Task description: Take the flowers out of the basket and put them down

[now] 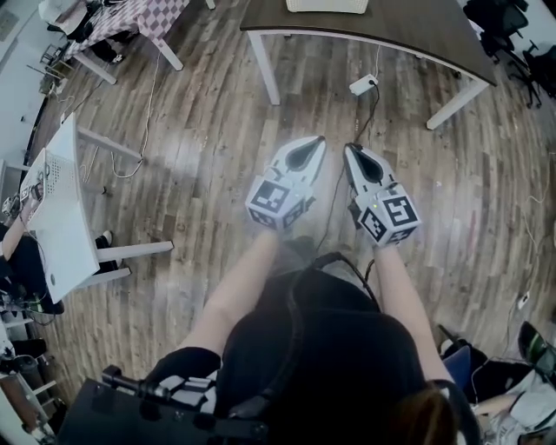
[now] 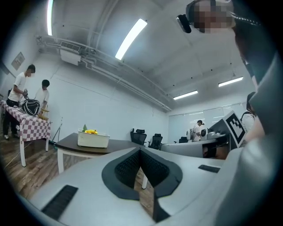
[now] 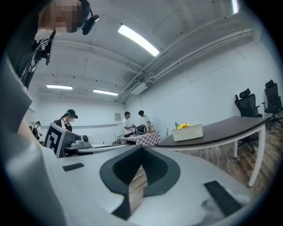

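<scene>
Head view: we hold the left gripper [image 1: 311,148] and right gripper [image 1: 353,152] clenched, empty, over brown wood-plank flooring [image 1: 200,130]; a white rectangular basket [image 2: 93,140] of yellow flowers [image 2: 91,131] sits on a dark-topped table [image 2: 66,142].

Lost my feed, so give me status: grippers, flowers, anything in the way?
Jaws shut and empty on left gripper and right gripper, both level. Flowers in basket on dark table ahead, untouched. White adapter on floor before table.
</scene>
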